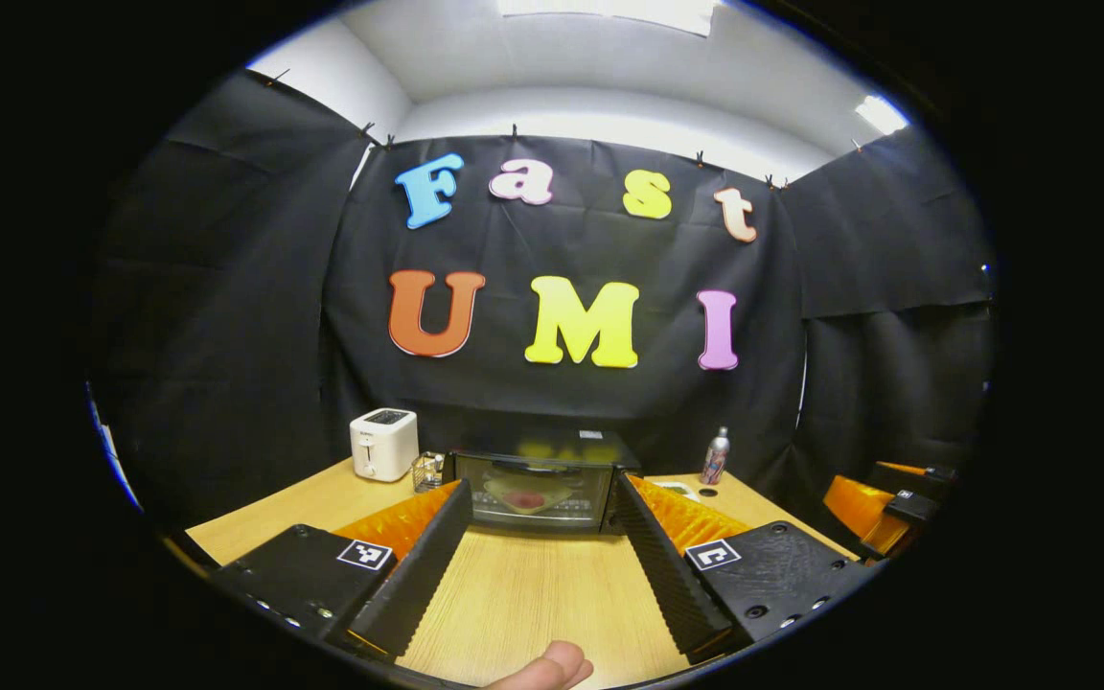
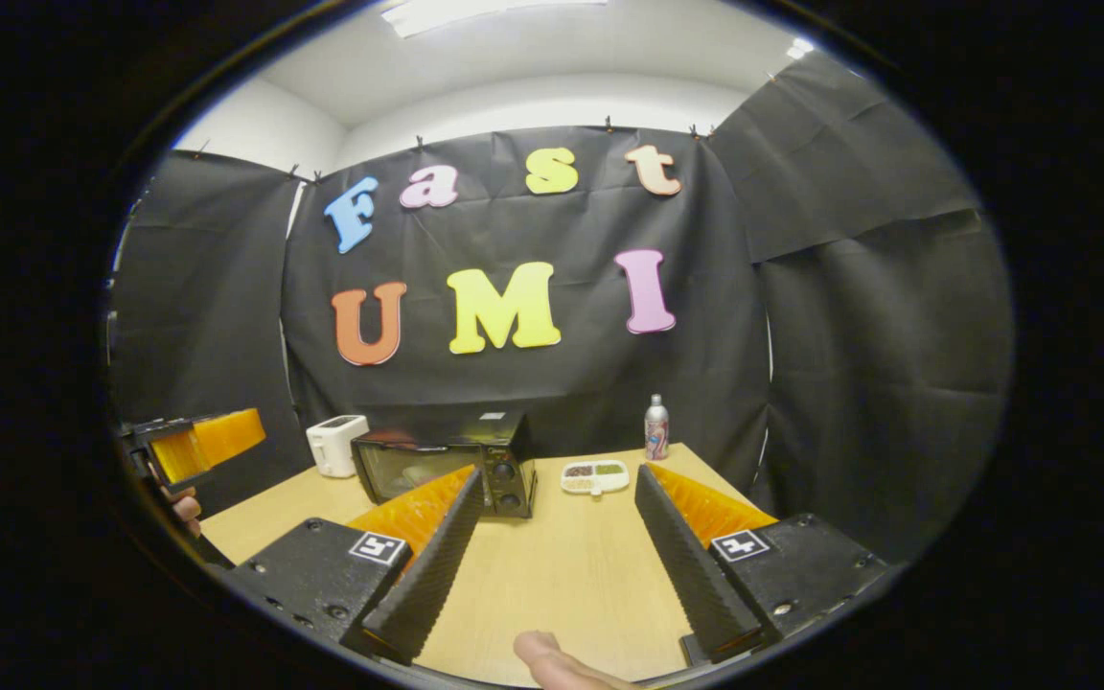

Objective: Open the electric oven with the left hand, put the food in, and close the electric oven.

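The black electric oven (image 1: pixel 538 489) stands at the back of the wooden table, its glass door closed. A reddish patch shows on the glass; whether it is inside or a reflection is unclear. My left gripper (image 1: pixel 542 485) is open, held back from the oven with the door framed between its fingers. In the right gripper view the oven (image 2: pixel 447 465) sits left of a white divided food tray (image 2: pixel 595 476). My right gripper (image 2: pixel 559 479) is open and holds nothing, well short of the tray. The left gripper (image 2: pixel 193 446) hangs at the far left there.
A white toaster (image 1: pixel 384 443) stands left of the oven, with a small glass item (image 1: pixel 427 471) between them. A bottle (image 2: pixel 655 426) stands at the back right by the cloth wall. Bare wooden tabletop (image 2: pixel 571 565) lies between the grippers and the oven. A thumb (image 1: pixel 552 666) shows at the bottom.
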Tool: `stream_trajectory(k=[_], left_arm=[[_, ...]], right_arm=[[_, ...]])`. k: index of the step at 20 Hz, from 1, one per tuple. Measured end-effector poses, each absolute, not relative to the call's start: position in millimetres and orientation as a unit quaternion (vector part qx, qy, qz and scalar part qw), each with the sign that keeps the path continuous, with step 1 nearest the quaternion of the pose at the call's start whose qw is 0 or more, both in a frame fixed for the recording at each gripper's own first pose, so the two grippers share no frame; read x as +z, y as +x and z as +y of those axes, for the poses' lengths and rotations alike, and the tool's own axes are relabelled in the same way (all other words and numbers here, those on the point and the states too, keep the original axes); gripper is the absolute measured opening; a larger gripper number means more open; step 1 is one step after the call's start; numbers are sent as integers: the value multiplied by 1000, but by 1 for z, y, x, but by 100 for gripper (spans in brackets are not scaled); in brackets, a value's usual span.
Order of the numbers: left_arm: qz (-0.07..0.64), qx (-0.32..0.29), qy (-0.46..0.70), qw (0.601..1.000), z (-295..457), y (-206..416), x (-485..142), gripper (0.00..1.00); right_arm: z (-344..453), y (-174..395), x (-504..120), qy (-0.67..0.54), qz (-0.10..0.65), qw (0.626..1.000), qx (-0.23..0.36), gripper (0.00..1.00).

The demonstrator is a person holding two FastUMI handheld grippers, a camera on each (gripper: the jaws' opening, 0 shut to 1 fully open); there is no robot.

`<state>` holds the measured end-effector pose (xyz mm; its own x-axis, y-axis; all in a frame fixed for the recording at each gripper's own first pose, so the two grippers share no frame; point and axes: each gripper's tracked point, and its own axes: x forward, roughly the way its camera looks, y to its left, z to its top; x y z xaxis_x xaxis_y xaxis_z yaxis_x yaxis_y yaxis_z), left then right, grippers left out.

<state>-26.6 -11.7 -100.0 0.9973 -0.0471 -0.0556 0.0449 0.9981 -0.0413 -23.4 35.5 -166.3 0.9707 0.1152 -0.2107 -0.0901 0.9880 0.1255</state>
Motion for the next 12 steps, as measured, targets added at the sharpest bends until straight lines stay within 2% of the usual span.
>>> stream_trajectory(k=[2, 3, 4, 5, 6, 7, 9, 10, 11, 12], left_arm=[[17, -35, -18, 999, -15, -41, -97, 95], [16, -40, -11, 999, -16, -47, -97, 84], [14, -43, -6, 999, -16, -52, -97, 84], [14, -48, -2, 999, -18, -56, -96, 95], [10, -48, -2, 999, -18, -59, -95, 84], [5, -46, -2, 999, -18, -62, -92, 95], [2, -48, 2, 999, -19, -66, -91, 95], [5, -51, 3, 999, -20, -66, -94, 100], [7, -52, 4, 999, -21, -67, -95, 84], [8, -51, 4, 999, -21, -67, -96, 84]], right_arm=[[20, -25, -157, 59, 92, 994, 26, 96], [22, -30, -152, 62, 81, 994, 25, 96], [24, -34, -147, 68, 75, 994, 29, 96], [24, -37, -148, 75, 75, 994, 33, 96], [23, -39, -146, 78, 72, 994, 34, 96], [20, -38, -143, 76, 67, 994, 34, 96], [21, -39, -140, 67, 57, 995, 41, 96], [22, -42, -140, 68, 57, 995, 45, 96], [24, -43, -141, 72, 59, 994, 49, 96], [25, -43, -141, 73, 58, 994, 53, 96]])
